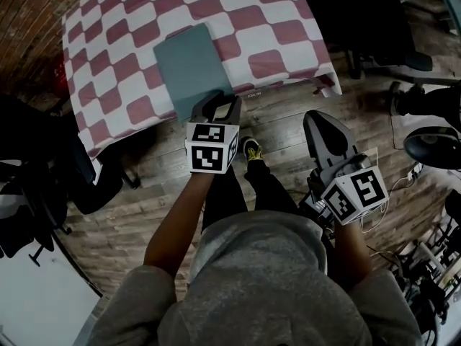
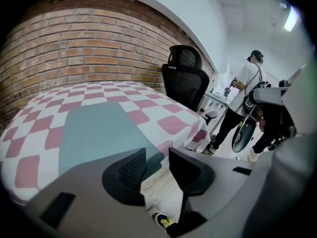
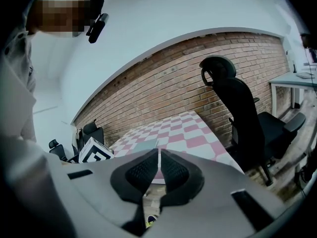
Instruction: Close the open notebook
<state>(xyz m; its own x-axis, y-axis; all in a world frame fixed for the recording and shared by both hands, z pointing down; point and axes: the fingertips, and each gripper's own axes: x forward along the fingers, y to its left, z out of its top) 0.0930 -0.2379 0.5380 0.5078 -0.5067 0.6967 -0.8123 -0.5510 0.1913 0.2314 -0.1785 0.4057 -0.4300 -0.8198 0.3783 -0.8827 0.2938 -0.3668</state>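
Since the notebook lies flat on the table with only its plain teal cover showing, we judge that it is already shut. The step in hand is then to draw clear without disturbing it. In the head view it sits near the table's front edge, its near corner at about 12 o'clock of the left claw. That claw's jaws stand partly apart with nothing between them: in its own view we see the cover's near edge beyond the pads, and the floor and a shoe through the gap. The right claw hangs at 4 o'clock of the left one, well apart from the table, its jaws together on nothing.

To do this well, we keep the left claw's jaws apart as it backs toward 6 o'clock, so that no pad catches the cover's edge and lifts it. We pull back straight, not sideways, because the notebook lies near the table's edge and a drag could slide it off along with the checked cloth. We cannot tell from here whether the cover lies fully flat along its far side, so a look before leaving is wise. If it stands up, a light press from above at its middle should settle it. The right claw has no part to play and does best well off the table.
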